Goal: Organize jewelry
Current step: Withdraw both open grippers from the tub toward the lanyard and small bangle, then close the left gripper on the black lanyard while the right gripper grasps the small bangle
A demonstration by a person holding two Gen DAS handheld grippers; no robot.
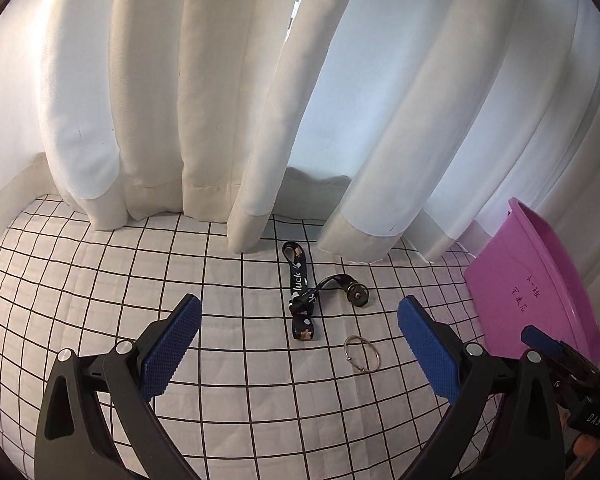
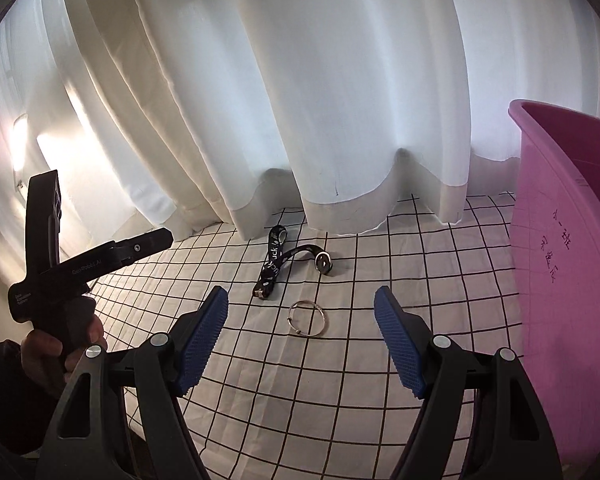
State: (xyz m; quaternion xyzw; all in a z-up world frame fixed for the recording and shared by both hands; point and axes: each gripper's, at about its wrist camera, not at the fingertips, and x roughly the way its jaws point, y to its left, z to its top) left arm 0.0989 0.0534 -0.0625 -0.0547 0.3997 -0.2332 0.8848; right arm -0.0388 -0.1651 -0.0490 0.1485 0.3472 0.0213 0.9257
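On a white surface point(image 1: 100, 280) with a black grid, the left gripper point(image 1: 300, 344) hovers, jaws open and empty. Between them lies a black strap point(image 1: 298, 296), with a silver ring point(image 1: 362, 352) just beside it. The right gripper point(image 2: 300, 344) also stands open and empty. A pink bin point(image 2: 560, 240) sits far right.

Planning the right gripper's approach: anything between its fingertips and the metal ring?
Nothing: in the right wrist view only bare checked cloth lies between the open right gripper and the metal ring. The black strap lies beyond the ring.
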